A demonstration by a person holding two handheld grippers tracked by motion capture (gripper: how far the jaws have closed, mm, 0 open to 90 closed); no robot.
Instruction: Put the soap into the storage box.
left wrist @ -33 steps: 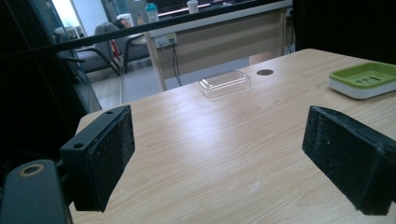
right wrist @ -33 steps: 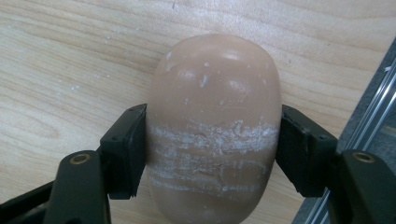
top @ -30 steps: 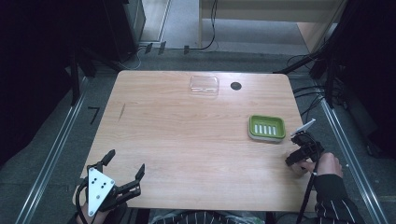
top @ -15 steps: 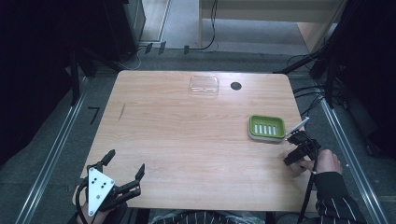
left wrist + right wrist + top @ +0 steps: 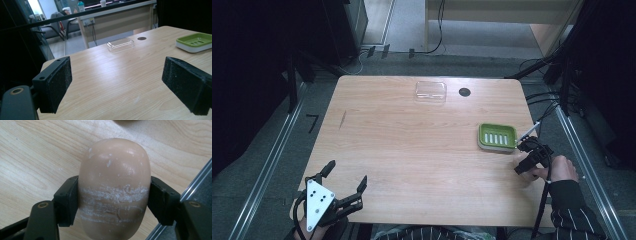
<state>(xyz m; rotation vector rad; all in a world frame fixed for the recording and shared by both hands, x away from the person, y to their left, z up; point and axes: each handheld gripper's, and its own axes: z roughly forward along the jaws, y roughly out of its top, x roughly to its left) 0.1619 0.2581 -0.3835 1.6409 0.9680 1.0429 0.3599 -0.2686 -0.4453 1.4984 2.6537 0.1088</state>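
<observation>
Your right gripper (image 5: 113,202) pinches the tan soap bar (image 5: 115,182) between both fingers (image 5: 67,202). Your left gripper (image 5: 122,85) holds its fingers spread, nothing between them.

An office-like lab: wooden table (image 5: 412,150) inside a metal frame, desk (image 5: 120,17), chairs (image 5: 56,23), trailing cables

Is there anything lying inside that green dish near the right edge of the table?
The green dish looks empty: its bare slotted floor shows from above. The soap bar is clamped in the right tool over the table. What lies under the dish is covered.
</observation>
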